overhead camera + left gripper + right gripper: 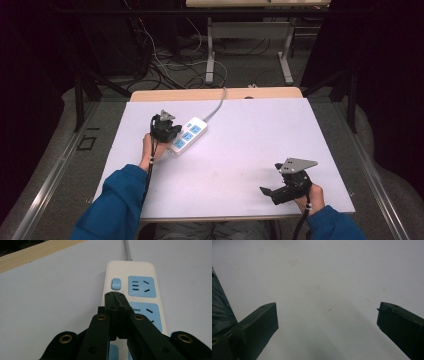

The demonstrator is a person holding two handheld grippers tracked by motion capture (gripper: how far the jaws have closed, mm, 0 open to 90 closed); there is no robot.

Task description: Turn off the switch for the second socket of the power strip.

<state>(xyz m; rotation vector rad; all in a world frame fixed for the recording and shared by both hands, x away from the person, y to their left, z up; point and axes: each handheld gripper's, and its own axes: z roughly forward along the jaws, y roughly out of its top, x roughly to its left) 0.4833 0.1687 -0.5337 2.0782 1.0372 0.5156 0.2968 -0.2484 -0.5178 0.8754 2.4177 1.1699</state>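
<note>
Your left gripper (115, 293) sits over the power strip (187, 135), which lies near the table's (240, 150) far-left corner w/ its long axis running diagonally toward the far edge, cord (216, 108) leaving off that edge. Jaws are pressed together, nothing pinched btwn them. In the left gripper view the closed tip points straight at the small blue switch (115, 284), just short of it; contact w/ the strip can't be told. The strip runs away from the tip, so the next push prob. goes forward and down along that axis. Your right gripper (274, 192) rests near the near-right corner, well apart from the strip, jaws spread wide, holding nothing. Left hand is clearly nearer.
</note>
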